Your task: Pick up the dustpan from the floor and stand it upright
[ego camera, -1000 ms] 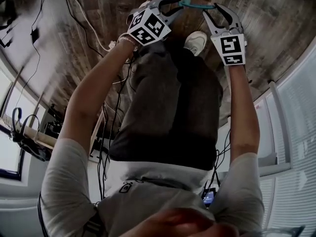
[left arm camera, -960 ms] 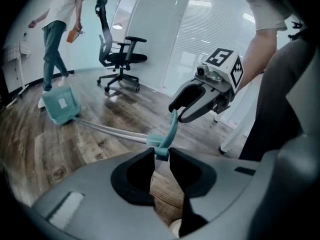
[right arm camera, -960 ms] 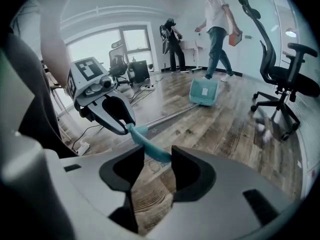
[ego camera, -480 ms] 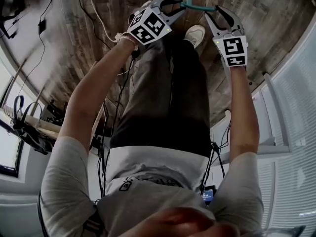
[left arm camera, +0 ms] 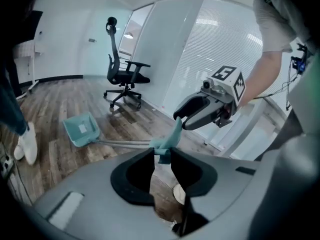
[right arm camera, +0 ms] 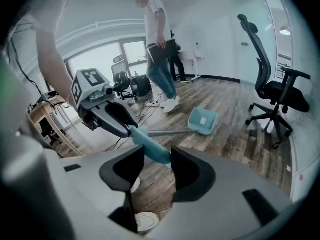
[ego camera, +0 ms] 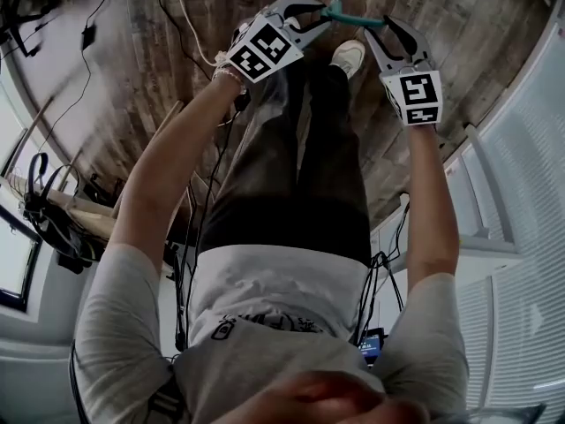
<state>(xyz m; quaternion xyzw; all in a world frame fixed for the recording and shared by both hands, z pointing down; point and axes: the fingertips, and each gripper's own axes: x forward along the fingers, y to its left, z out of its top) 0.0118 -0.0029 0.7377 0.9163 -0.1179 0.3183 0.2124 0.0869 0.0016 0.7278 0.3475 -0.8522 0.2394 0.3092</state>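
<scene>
Wood floor (ego camera: pixel 459 42); dustpan (left arm camera: pixel 121 142): scoop (left arm camera: pixel 81 129) only in gripper views.

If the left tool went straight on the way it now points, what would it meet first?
The dustpan handle, already between the jaws of the left tool, which have just been opening. Past it, probably the wooden floor.

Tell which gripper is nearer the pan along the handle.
The left gripper: it clamps the teal handle beside the pole, jaws just eased wider on it; the right gripper holds its free tip.
</scene>
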